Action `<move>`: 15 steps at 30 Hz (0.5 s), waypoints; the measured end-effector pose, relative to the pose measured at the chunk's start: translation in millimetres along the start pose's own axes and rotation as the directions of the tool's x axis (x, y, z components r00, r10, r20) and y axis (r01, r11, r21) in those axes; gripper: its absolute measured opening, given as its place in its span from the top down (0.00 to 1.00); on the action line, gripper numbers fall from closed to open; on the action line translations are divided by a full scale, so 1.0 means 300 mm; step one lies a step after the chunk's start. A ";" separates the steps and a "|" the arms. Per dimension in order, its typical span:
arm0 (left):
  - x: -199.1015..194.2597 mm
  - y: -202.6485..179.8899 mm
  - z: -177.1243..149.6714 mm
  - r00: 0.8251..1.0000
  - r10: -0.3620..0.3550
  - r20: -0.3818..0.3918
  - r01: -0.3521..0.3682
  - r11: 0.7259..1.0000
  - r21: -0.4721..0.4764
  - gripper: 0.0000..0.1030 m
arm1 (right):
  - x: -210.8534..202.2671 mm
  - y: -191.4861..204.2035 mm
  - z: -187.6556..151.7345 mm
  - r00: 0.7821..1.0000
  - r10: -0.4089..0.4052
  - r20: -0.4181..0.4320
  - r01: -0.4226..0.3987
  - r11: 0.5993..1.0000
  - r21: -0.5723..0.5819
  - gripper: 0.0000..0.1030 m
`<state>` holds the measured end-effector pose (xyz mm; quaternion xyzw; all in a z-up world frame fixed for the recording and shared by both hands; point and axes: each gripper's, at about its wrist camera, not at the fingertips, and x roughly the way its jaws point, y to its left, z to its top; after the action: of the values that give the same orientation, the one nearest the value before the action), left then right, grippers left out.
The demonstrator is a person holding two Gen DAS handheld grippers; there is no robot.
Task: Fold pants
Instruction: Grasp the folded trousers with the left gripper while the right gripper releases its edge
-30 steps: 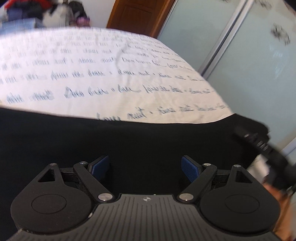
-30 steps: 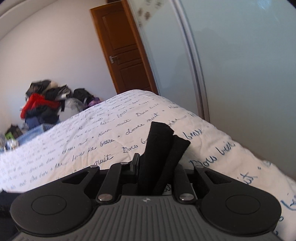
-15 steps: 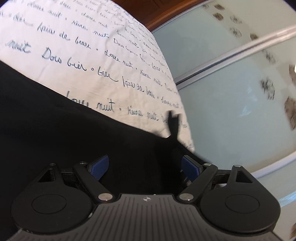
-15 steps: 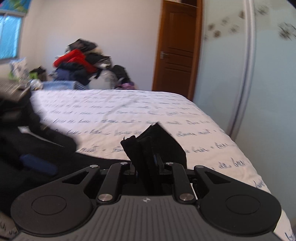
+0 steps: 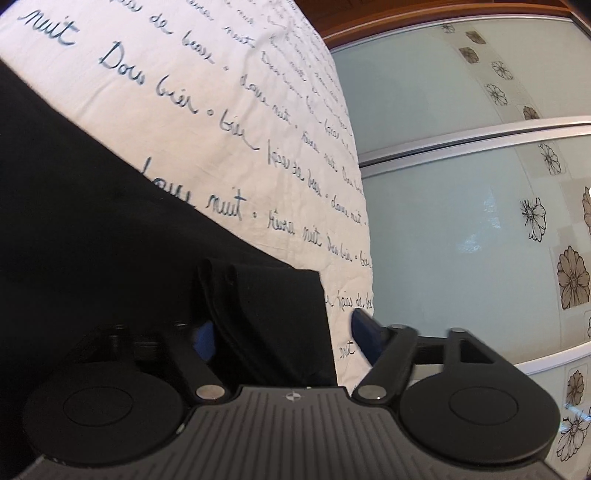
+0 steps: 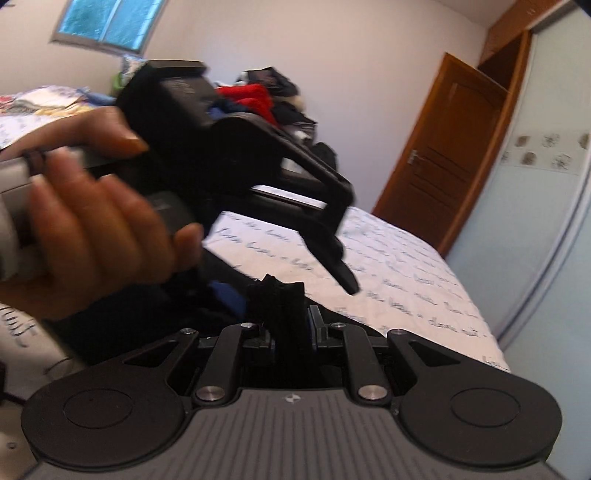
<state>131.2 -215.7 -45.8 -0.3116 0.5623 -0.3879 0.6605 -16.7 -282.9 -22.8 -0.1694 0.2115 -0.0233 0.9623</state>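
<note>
Black pants (image 5: 92,221) lie spread on a white bed sheet (image 5: 221,92) printed with blue handwriting. My left gripper (image 5: 284,332) straddles a raised fold at the pants' corner. Its jaws are closing, and a strip of sheet still shows between the cloth and the right blue pad (image 5: 364,332). My right gripper (image 6: 286,317) is shut on a bunched upright fold of the pants (image 6: 277,299). In the right wrist view, a hand (image 6: 92,221) holds the left gripper (image 6: 343,273) just ahead and to the left, its fingers pointing down at the sheet (image 6: 406,266).
Frosted sliding wardrobe doors (image 5: 480,221) with flower prints run along the bed's right side. A brown wooden door (image 6: 443,155) stands at the far corner. A heap of clothes (image 6: 258,96) sits beyond the bed, below a window (image 6: 110,22).
My left gripper rolled and dropped onto the pants' corner, and its jaws narrowed around a fold. My right gripper swung left with its cloth, bringing the hand and left gripper into view.
</note>
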 end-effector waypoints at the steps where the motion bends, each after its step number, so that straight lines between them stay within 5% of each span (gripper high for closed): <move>1: -0.002 0.009 -0.001 1.000 0.007 -0.007 -0.007 1.000 -0.007 0.49 | 0.000 0.009 0.000 1.000 0.009 0.000 -0.009 1.000 -0.001 0.85; 8: -0.023 0.019 -0.009 0.998 0.057 0.003 -0.058 0.998 0.039 0.86 | 0.023 0.017 0.009 0.999 0.032 -0.017 -0.032 0.999 0.020 0.85; 15: -0.074 -0.046 -0.044 0.983 0.163 0.088 -0.179 0.958 0.223 0.90 | 0.033 0.017 0.020 0.998 0.064 -0.027 -0.062 0.996 0.063 0.85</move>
<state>114.6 -203.3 -25.1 -0.1967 0.5154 -0.3809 0.7420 -5.2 -277.2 -23.4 -0.1326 0.2300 -0.0019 0.9641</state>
